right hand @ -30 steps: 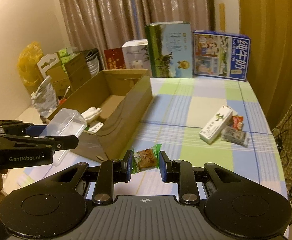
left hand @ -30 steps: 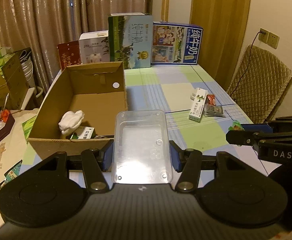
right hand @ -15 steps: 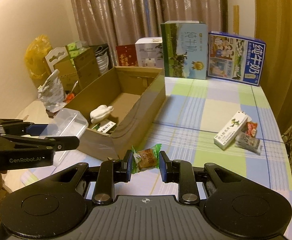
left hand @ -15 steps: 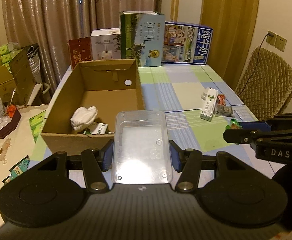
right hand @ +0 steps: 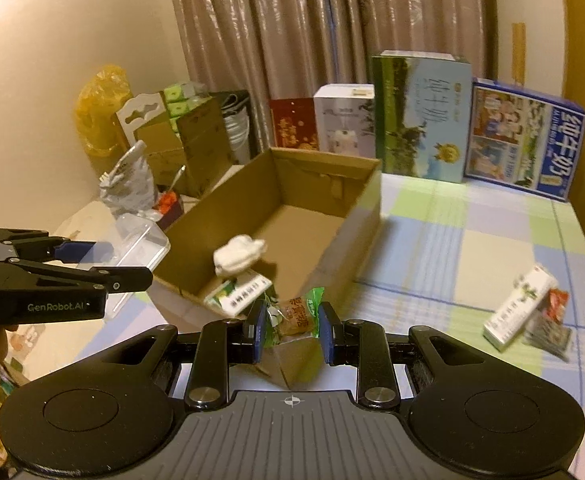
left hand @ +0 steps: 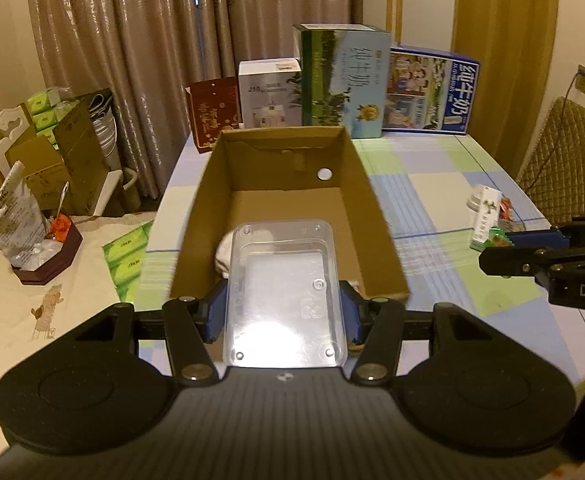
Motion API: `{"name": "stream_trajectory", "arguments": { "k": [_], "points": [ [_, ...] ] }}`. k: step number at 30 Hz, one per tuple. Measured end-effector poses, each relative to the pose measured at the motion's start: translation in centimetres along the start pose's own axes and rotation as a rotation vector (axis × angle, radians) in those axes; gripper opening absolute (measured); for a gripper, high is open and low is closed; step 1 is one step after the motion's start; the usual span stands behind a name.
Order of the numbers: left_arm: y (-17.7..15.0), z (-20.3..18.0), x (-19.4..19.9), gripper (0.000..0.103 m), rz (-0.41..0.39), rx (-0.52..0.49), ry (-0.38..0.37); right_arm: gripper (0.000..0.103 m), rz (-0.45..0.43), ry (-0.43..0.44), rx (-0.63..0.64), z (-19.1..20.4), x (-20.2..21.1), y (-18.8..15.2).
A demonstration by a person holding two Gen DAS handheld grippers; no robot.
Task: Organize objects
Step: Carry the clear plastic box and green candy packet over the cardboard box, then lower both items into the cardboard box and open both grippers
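Left tongs [left hand: 283, 312] clenched on the clear plastic container [left hand: 284, 296], blue pads pressing its two long sides — grip unchanged across the last second. Right tongs [right hand: 291, 330] clamped on a small wrapped snack [right hand: 294, 314], green-ended wrapper, pads on either end; also unchanged.

What has changed is the place of both. A second ago the cardboard box [left hand: 376, 216] sat off to the left of the left tongs; now it lies straight ahead, the container's far end over the box's near wall and in front of the white bundle [right hand: 238, 258] inside. The right tongs have swung the same way — the box's near corner now sits directly under and ahead of the snack, where before the box stood further off to the left.

Inside the box, beyond the right tongs: the white bundle and a small green-and-white carton [right hand: 236, 294]. Far right of both tongs, on the checked counter [right hand: 472, 240], a long white carton [right hand: 520, 312] and a foil packet [right hand: 548, 330] remain outside.

Judgement: both carried items are lined up for dropping into the box; neither is released yet.
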State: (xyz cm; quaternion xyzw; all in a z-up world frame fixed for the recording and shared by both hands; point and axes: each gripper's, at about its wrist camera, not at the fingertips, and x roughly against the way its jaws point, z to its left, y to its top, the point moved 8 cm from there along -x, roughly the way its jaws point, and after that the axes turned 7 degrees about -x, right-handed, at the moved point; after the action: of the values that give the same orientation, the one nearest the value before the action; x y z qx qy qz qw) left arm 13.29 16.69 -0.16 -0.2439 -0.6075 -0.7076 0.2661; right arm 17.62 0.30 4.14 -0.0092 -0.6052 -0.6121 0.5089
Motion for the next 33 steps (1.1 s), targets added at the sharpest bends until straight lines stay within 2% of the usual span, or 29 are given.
{"name": "stream_trajectory", "arguments": {
  "k": [9,15,27,33],
  "points": [
    [2.7,2.9,-4.0,0.051,0.013,-0.025,-0.017,0.024,0.001,0.029,-0.032,0.1,-4.3,3.1],
    [3.1,3.6,-7.3,0.051,0.046,-0.016,-0.052,0.024,0.013,0.04,-0.064,-0.3,-6.7,3.7],
    [3.3,3.8,-12.5,0.052,0.08,-0.032,-0.064,0.024,0.01,0.039,-0.071,-0.6,-8.7,4.0],
    [2.7,5.0,-12.0,0.055,0.067,-0.004,-0.04,0.024,0.021,0.038,-0.07,-0.7,-9.0,3.6]
  ]
}}
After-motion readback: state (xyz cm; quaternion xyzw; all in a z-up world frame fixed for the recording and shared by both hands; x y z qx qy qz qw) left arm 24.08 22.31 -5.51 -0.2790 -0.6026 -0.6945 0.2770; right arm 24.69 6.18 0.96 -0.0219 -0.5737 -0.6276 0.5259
